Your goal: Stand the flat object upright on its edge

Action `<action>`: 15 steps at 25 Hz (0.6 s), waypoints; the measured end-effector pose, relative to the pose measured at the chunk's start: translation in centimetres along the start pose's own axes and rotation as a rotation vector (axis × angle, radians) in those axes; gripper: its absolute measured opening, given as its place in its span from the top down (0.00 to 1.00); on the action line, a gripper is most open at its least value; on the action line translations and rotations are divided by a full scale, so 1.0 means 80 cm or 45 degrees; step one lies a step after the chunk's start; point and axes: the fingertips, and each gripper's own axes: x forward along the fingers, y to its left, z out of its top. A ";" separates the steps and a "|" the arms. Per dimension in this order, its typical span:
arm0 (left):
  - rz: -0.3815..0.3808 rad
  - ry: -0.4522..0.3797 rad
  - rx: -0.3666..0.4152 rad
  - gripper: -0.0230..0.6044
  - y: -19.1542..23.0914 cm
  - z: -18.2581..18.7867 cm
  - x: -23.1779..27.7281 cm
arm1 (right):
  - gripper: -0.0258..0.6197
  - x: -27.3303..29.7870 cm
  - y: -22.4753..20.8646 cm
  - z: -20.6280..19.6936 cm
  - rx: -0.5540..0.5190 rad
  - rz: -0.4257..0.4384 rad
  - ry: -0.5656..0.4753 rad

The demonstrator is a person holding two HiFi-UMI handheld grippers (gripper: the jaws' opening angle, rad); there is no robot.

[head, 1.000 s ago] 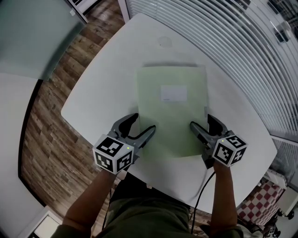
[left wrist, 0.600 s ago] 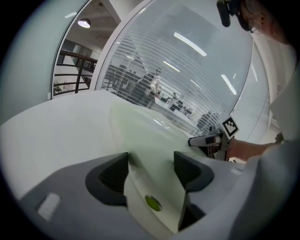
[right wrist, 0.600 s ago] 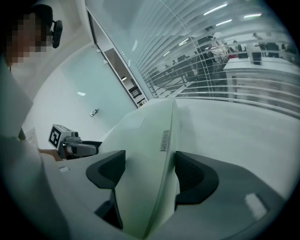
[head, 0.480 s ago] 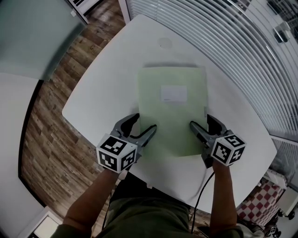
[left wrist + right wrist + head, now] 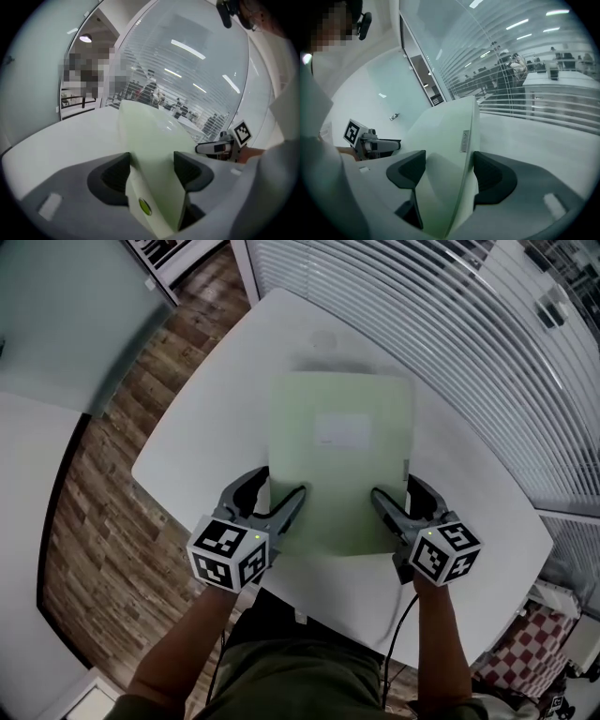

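Observation:
A pale green flat folder (image 5: 339,465) with a white label (image 5: 342,430) is on the white table (image 5: 216,427). Its near end is held at both side edges. My left gripper (image 5: 284,484) is shut on the left edge, which fills the gap between the pads in the left gripper view, where the folder (image 5: 150,140) rises tilted off the table. My right gripper (image 5: 394,486) is shut on the right edge. The right gripper view shows the folder (image 5: 450,136) slanting up between the pads, with the left gripper (image 5: 375,143) beyond it.
The table's rounded edge drops to a wood floor (image 5: 103,521) on the left. White blinds (image 5: 469,324) run along the far right. A black cable (image 5: 398,634) hangs from the right gripper. A checkered thing (image 5: 511,662) sits low at the right.
Both grippers have drawn slightly inward and up with the folder. The folder looks larger and nearer, its near end raised off the table.

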 end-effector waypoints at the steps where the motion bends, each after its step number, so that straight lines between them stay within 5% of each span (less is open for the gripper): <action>1: 0.005 -0.014 0.013 0.51 -0.002 0.005 -0.004 | 0.45 -0.004 0.004 0.005 -0.016 -0.005 -0.018; 15: 0.050 -0.199 0.260 0.51 -0.047 0.078 -0.044 | 0.46 -0.061 0.036 0.079 -0.270 -0.074 -0.225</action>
